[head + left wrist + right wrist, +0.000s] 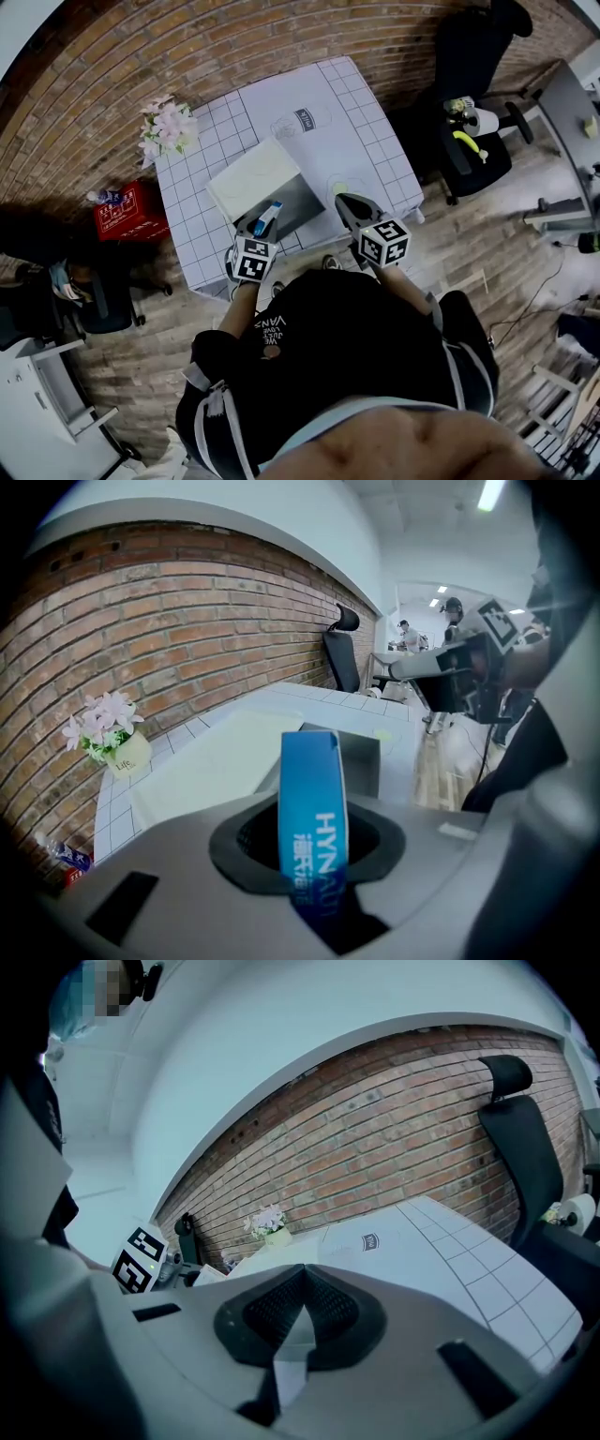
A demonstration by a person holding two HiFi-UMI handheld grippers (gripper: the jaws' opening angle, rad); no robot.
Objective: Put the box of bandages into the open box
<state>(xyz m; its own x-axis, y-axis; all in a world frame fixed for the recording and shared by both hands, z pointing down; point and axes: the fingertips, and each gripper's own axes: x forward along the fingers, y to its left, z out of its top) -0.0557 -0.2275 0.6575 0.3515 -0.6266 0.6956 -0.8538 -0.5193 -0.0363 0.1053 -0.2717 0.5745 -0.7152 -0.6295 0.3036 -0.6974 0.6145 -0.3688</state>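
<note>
Two grippers work at the near edge of the table (366, 122), with the open box (298, 202) just ahead, its white lid folded back toward the flower pot (167, 129). Bare gridded cloth lies to the right and beyond. The left gripper (261, 231) clamps the box of bandages (313, 808), a slim blue carton with white lettering, held narrow edge up at the open box's near rim, perhaps just over it. The right gripper (304, 1283) has its jaws together and holds nothing.

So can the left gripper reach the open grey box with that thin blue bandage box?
Probably yes. The left gripper, clamped on the blue bandage box, is right beside the open grey box; its lid is flipped back and nothing stands between. The right gripper is off to one side.
</note>
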